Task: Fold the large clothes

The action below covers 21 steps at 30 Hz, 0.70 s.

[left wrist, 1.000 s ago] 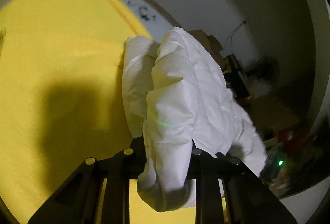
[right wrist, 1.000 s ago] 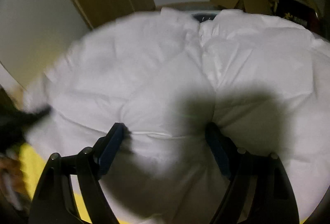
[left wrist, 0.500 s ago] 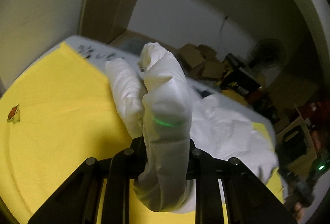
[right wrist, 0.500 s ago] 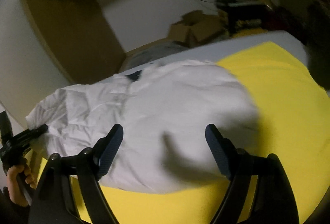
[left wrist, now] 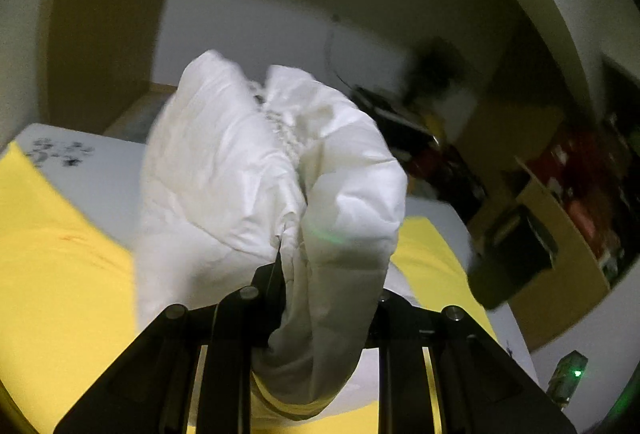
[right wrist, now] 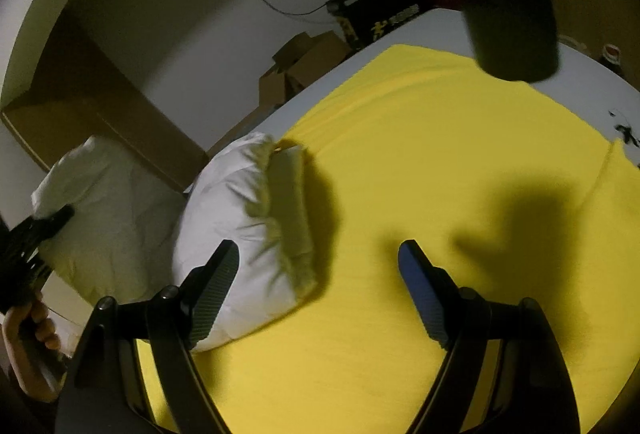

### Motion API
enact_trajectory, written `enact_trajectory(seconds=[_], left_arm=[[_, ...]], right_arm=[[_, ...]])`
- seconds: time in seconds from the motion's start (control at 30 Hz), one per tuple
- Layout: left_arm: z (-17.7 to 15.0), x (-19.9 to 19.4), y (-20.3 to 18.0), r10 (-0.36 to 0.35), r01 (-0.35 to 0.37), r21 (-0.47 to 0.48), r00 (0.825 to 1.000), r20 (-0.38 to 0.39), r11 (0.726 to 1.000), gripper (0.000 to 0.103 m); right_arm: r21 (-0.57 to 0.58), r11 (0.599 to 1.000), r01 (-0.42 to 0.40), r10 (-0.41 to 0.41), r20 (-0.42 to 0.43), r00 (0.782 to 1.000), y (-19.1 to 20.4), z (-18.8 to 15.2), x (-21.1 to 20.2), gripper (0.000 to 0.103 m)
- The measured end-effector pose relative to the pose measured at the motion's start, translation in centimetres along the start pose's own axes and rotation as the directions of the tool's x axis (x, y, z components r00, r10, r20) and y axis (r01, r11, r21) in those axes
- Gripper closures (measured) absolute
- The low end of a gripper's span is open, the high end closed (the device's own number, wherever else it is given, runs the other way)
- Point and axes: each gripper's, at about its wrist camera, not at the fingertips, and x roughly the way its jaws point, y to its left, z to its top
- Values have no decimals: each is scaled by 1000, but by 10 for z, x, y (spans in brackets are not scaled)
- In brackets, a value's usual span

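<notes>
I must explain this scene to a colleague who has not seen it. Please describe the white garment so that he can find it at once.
Find the yellow sheet that covers the bed. At its edge lies a puffy white jacket, partly lifted by the left gripper, which is shut on one end. It is the only white, quilted thing there; the cardboard boxes behind are brown.

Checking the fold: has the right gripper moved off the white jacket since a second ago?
Yes. The right gripper now hangs open over the yellow cloth, with the jacket at its left.
</notes>
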Motion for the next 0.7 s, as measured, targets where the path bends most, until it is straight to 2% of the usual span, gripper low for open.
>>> enact_trajectory(seconds=[0.13,0.23,0.33,0.47,0.57,0.7], left_arm=[[-38,65,-45,-12,18,48,992,-124,999,83],[-66,100,-61,11,3,94,988,-155,996,82],[-84,109,-69,29,-8,144,989,-147,990,77],[-97,114,-66,19,9,158,985,-173,987,77],[-108,114,-59,12,23,174,981,-195,985,77],[-120,129,-52,-6,54,177,965,-262,983,78]], right_arm=[[29,1000,5,-5,0,1000,-25,-3,-8,21],[40,999,1,0,-5,1000,-42,-8,-19,21],[31,1000,7,-7,-2,1000,-52,-8,-25,21],[28,1000,-5,4,3,1000,-52,-9,-24,21],[19,998,-52,52,-2,999,-46,-7,-18,21],[-22,993,-112,112,2,994,-22,4,-9,21]])
